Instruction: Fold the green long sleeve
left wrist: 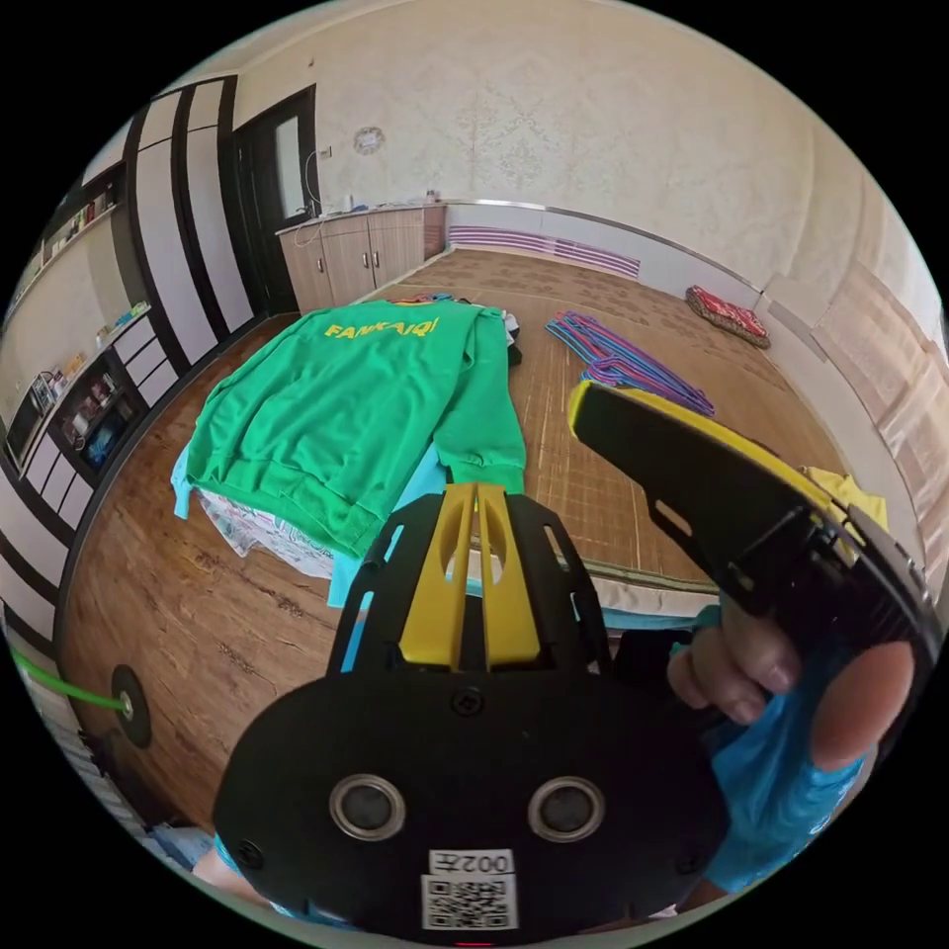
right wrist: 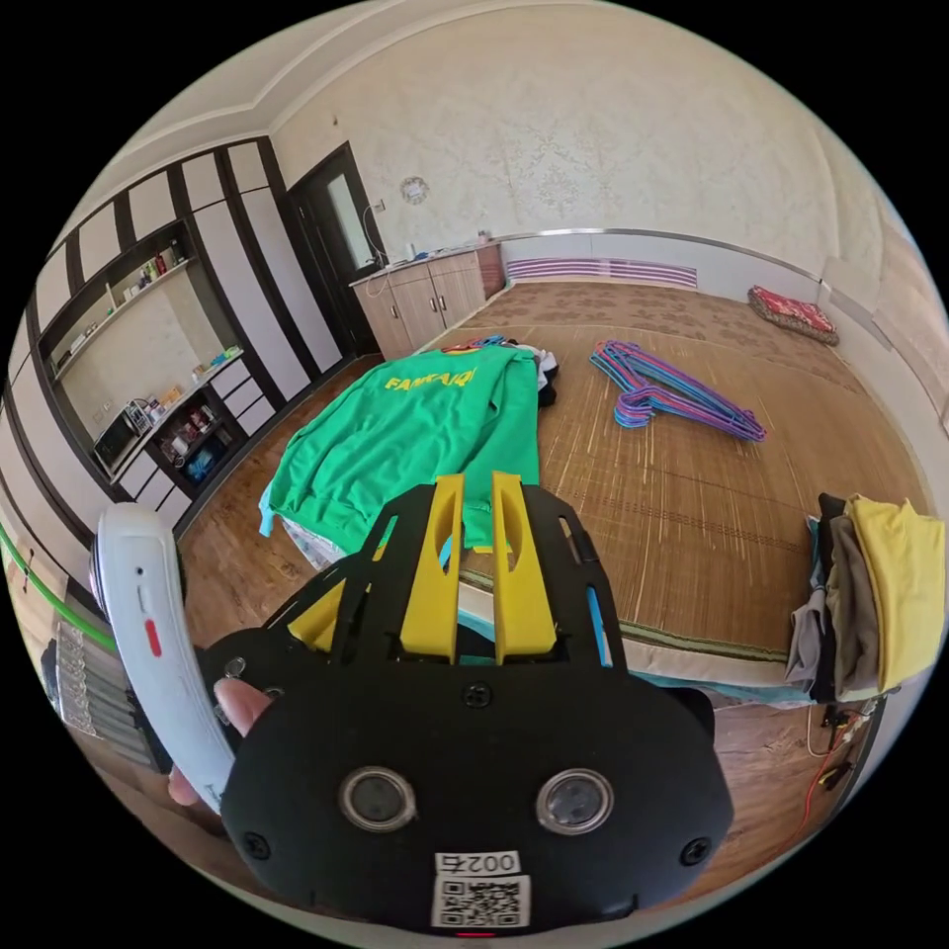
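We hold both tongs back from the work, well apart from the green long sleeve [left wrist: 346, 415], which lies spread flat, front side up with its yellow lettering at the far end, on top of a pile of other clothes at the edge of the bamboo mat [left wrist: 593, 465]. Its hem faces us and one sleeve [left wrist: 484, 395] runs down the side nearest the mat's middle. The other sleeve we cannot make out.

The left tongs [left wrist: 477, 494] have their yellow jaws pressed together with nothing between them. The right tongs [right wrist: 478, 489] show a narrow gap between their jaws and also carry nothing. In the left gripper view the right tool crosses in front, held in a hand [left wrist: 736, 672] with a blue sleeve.

We judge the fold has not begun, so the step in hand is the approach and first pinch. To do it well, we bring both tongs down toward the shirt together and spread the jaws before contact. We take only the green cloth, not the light blue garment [left wrist: 366, 573] or the patterned fabric [left wrist: 257, 529] under it, since the layers lie close at the hem. One sensible start is to pinch the visible sleeve at cuff and shoulder and lay it across the body, keeping it flat so no crease is trapped.

The purple hangers [left wrist: 633, 361] and the stack of folded clothes [right wrist: 880, 593] sit well clear, leaving room on the mat.
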